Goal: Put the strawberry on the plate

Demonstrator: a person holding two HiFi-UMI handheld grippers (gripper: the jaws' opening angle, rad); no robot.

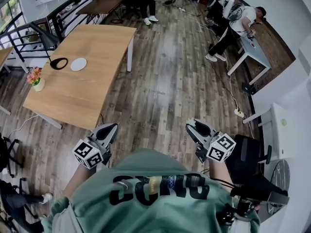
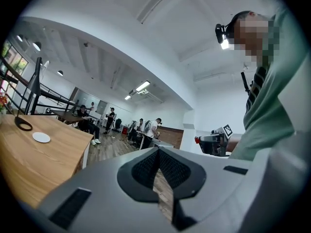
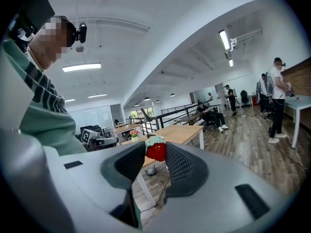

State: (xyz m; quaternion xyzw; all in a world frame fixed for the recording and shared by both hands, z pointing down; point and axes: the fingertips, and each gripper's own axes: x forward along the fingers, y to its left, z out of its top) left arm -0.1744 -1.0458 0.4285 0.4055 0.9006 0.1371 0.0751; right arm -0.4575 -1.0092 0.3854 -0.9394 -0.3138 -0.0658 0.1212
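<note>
A red strawberry point(image 3: 156, 151) with a green cap sits pinched between the tips of my right gripper point(image 3: 155, 157), which is shut on it. In the head view that right gripper point(image 1: 194, 128) hangs close to my body, over the wooden floor. My left gripper point(image 1: 110, 130) is also held near my body, just off the near edge of the table. Its jaws point(image 2: 156, 165) meet at the tips with nothing between them. The white plate point(image 1: 78, 64) lies far off on the light wooden table point(image 1: 92, 81), and it also shows small in the left gripper view as a plate point(image 2: 41, 137).
Beside the plate a black lamp base point(image 1: 59, 63) rests on the table, and a flower pot point(image 1: 35, 79) stands at the left edge. Several people point(image 1: 233, 25) work at desks at the far right. A black railing point(image 1: 29, 33) runs behind the table.
</note>
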